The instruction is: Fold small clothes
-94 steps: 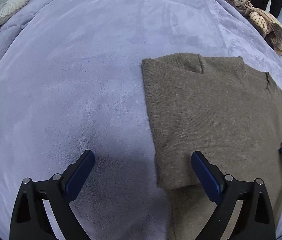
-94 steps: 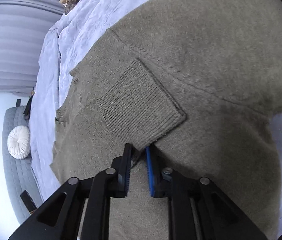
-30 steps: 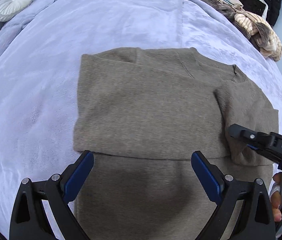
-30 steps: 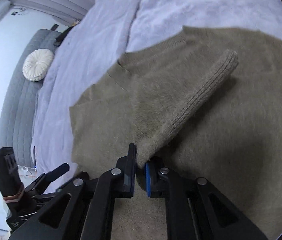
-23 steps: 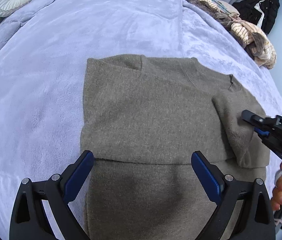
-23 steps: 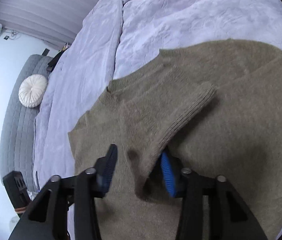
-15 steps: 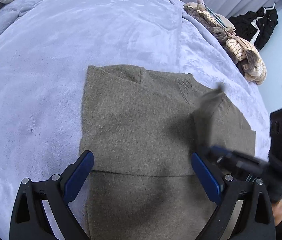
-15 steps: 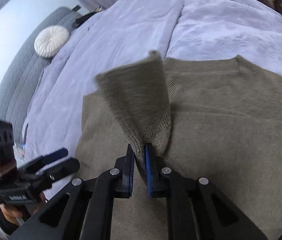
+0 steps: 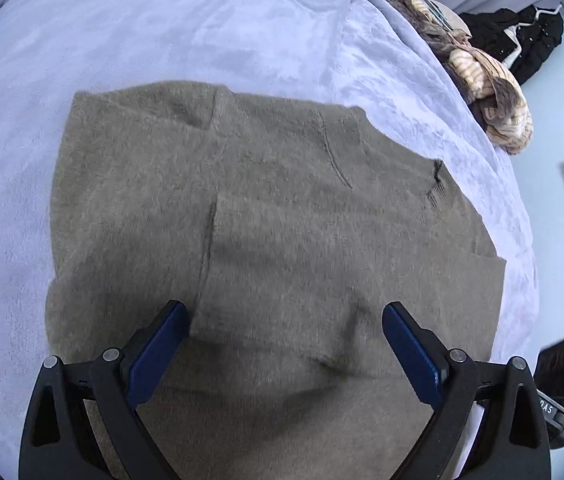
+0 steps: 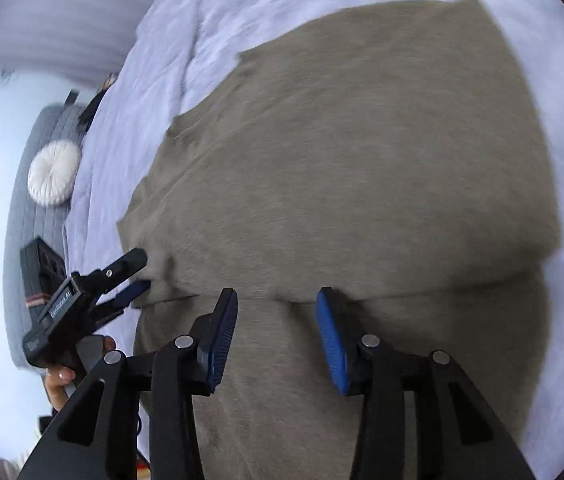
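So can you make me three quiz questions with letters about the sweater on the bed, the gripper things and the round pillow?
1. Where does the sweater lie?
A. on the lilac blanket
B. on a wooden floor
C. on a hanger

2. What colour are the pads on the gripper fingers?
A. red
B. blue
C. yellow

3. What is the right gripper doing?
A. clamped shut on a sock
B. lying flat on a shelf
C. jaws apart over the sweater, gripping nothing

Answers: 
1 A, the blanket shows all round the sweater's edges. 
2 B, both views show blue pads on black fingers. 
3 C, its jaws are opening, with only flat sweater below the gap.

The round white pillow sits off to the side on a grey seat.
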`<state>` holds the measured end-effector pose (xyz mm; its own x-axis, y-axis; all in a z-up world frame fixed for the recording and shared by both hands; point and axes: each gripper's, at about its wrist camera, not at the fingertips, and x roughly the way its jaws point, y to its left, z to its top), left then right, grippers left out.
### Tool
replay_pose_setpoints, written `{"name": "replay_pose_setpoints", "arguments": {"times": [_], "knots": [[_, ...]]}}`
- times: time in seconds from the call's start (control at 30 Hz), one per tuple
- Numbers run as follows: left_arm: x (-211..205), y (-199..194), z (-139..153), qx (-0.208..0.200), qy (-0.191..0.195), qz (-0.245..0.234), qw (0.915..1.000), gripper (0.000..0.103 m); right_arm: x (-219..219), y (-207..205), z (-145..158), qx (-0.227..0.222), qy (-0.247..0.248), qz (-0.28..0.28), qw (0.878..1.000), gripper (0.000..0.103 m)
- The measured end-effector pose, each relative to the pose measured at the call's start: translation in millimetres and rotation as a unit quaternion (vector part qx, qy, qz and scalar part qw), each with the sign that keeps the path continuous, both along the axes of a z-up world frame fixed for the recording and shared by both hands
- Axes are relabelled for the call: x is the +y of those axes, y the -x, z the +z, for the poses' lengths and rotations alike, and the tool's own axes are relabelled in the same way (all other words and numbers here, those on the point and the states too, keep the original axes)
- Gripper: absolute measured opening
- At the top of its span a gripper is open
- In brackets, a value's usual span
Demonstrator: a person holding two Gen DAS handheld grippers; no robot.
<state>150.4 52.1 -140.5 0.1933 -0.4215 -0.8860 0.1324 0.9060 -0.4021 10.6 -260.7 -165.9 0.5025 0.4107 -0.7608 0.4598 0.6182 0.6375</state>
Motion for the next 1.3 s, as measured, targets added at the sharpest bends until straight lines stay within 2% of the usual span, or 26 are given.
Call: {"name": "replay_pose_setpoints", "arguments": {"times": [0.03, 0.07, 0.1, 0.13, 0.17, 0.2, 0.27, 0.3, 0.33, 0.43, 0.57, 0.7, 0.77, 0.87, 0.93, 0.97, 1.03, 1.17, 1.27, 1.3], "knots": [[-1, -2, 1, -0.004, -0.006, 0.007, 1.0000, 0.072, -17, 12, -4, 0.001, -0.013, -0.034, 0.999, 0.047], [-2, -4, 1, 0.000, -0.019, 0.011, 0.9998, 0.056, -31, 21, -9, 0.003, -0.025, -0.073, 0.997, 0.047], [-1, -6, 0, 0.000, -0.028, 0.016, 0.9995, 0.036, -43, 29, -14, -0.001, -0.041, -0.108, 0.993, 0.047], [2, -8, 1, -0.002, -0.031, 0.018, 0.9994, 0.022, -54, 35, -19, -0.007, -0.059, -0.144, 0.988, 0.047], [4, -10, 2, -0.004, -0.025, 0.018, 0.9995, 0.014, -59, 37, -24, -0.010, -0.070, -0.166, 0.984, 0.047], [8, -12, 5, -0.005, -0.015, 0.019, 0.9997, 0.013, -63, 36, -28, -0.013, -0.079, -0.183, 0.980, 0.047], [15, -11, 14, -0.016, 0.001, 0.017, 0.9997, 0.011, -65, 28, -28, -0.015, -0.072, -0.187, 0.980, 0.010], [18, -8, 19, -0.025, 0.002, 0.014, 0.9996, 0.011, -65, 25, -24, -0.020, -0.062, -0.181, 0.981, 0.006], [21, -6, 22, -0.030, 0.000, 0.012, 0.9995, 0.008, -65, 21, -17, -0.033, -0.054, -0.169, 0.984, 0.006], [28, 3, 18, -0.030, -0.005, 0.006, 0.9995, 0.007, -68, 15, 2, -0.059, -0.016, -0.122, 0.991, 0.006], [28, 12, 0, -0.020, -0.031, -0.004, 0.9993, 0.007, -71, 6, -10, -0.022, 0.011, -0.083, 0.996, 0.006], [25, 17, 2, -0.035, -0.050, -0.016, 0.9980, 0.008, -71, 15, -27, 0.000, 0.003, -0.080, 0.997, 0.006], [25, 18, 7, -0.041, -0.074, -0.020, 0.9962, 0.008, -70, 19, -24, 0.006, 0.002, -0.075, 0.997, 0.009], [26, 19, 15, -0.056, -0.139, -0.021, 0.9884, 0.008, -64, 25, -1, 0.007, 0.035, -0.030, 0.999, 0.025], [28, 17, 17, -0.047, -0.140, -0.021, 0.9889, 0.008, -66, 27, 21, -0.017, 0.076, -0.009, 0.997, 0.057], [28, 15, 17, -0.046, -0.138, -0.021, 0.9892, 0.008, -69, 25, 29, -0.027, 0.095, -0.007, 0.995, 0.060], [25, 12, 18, -0.049, -0.143, -0.024, 0.9883, 0.008, -81, 16, 36, -0.029, 0.111, -0.016, 0.993, 0.060], [16, 13, 24, -0.065, -0.140, -0.033, 0.9875, 0.008, -110, -7, 22, -0.019, 0.099, -0.046, 0.994, 0.060], [8, 12, 24, -0.068, -0.144, -0.038, 0.9864, 0.008, -121, -20, 3, -0.017, 0.060, -0.046, 0.997, 0.060], [5, 12, 23, -0.067, -0.146, -0.039, 0.9862, 0.008, -122, -24, -3, -0.016, 0.043, -0.043, 0.998, 0.054]]}}
